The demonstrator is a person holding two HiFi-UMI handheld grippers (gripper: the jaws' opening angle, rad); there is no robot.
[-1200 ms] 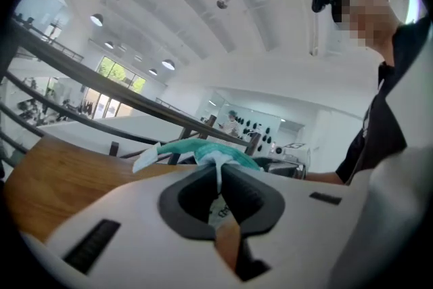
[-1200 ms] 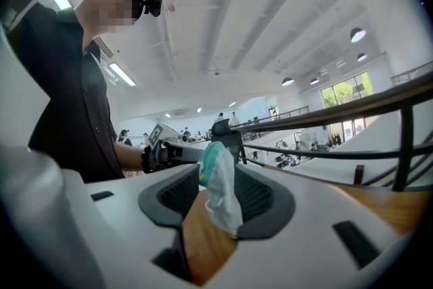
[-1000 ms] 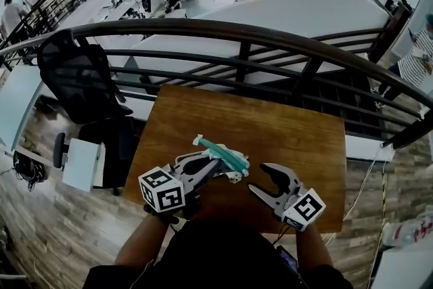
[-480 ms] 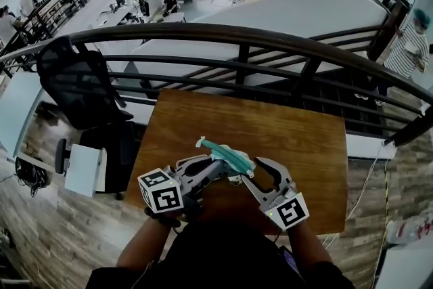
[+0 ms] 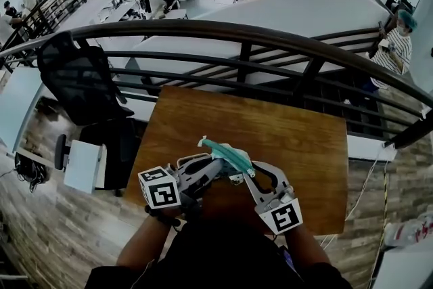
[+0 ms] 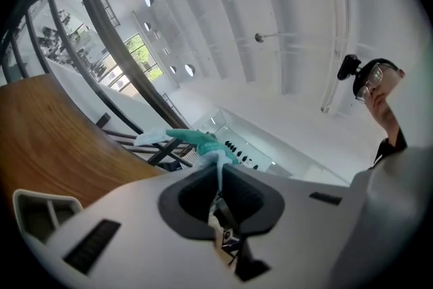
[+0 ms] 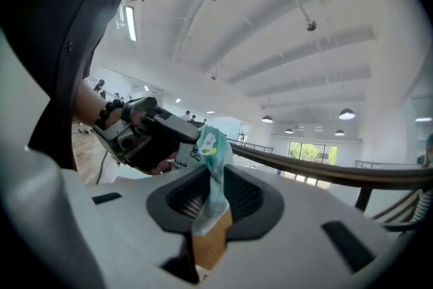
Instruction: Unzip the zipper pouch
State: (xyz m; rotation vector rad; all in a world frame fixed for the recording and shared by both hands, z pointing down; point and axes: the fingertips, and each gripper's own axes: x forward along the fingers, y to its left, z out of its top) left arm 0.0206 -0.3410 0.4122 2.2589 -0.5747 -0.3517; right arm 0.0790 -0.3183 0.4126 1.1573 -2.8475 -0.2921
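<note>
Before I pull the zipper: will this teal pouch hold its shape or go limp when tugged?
Probably limp: the pouch folds and drapes where the fingers of the right gripper are closing on it. Likely light, since the left gripper holds it over the table by a thin pinch. Expect bunching unless it is kept taut.

Left gripper (image 5: 218, 164) clamped, right gripper (image 5: 251, 173) closing (both on the pouch (image 5: 227, 153)).
</note>
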